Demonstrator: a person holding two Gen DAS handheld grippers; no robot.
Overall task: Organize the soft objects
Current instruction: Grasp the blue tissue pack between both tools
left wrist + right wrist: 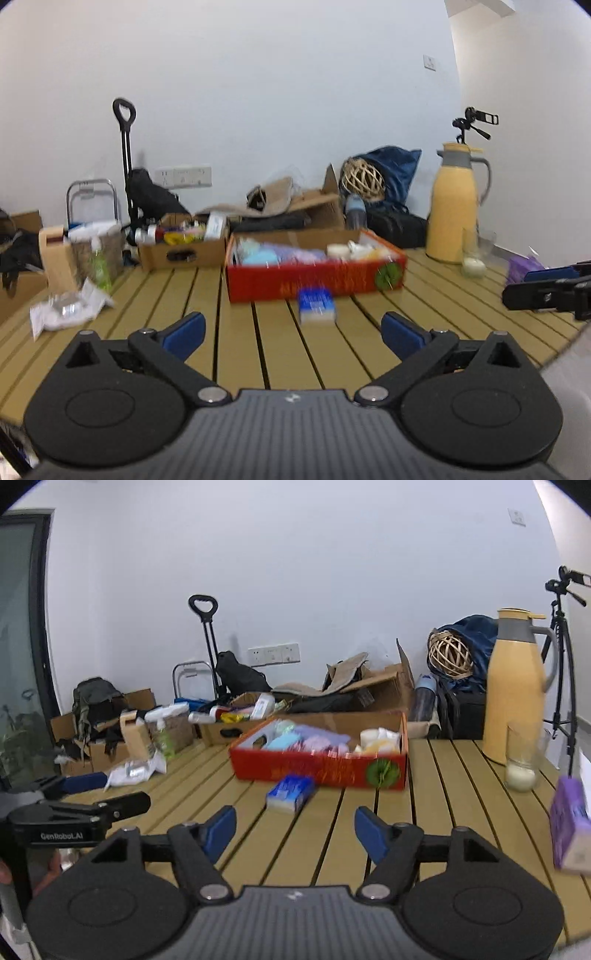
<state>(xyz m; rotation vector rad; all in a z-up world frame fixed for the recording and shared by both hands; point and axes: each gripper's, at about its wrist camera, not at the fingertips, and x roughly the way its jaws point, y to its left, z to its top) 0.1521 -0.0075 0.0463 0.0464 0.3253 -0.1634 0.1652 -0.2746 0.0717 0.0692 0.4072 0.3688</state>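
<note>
A red cardboard box [314,282] [317,770] stands mid-table, filled with several pastel soft packs and white rolls. A blue tissue pack [317,305] [290,792] lies on the slats just in front of it. A purple pack [570,827] [524,267] sits at the table's right side. My left gripper [293,332] is open and empty, short of the blue pack. My right gripper [295,830] is also open with nothing between its blue pads. Each gripper shows at the edge of the other's view: the right one [546,291] and the left one [79,805].
A yellow thermos jug [456,206] [515,686] and a glass with a white candle [521,757] stand at the back right. A crumpled white plastic wrapper [66,310] lies at the left. Cardboard boxes, bags, a trolley and a tripod [561,646] crowd behind the slatted table [258,343].
</note>
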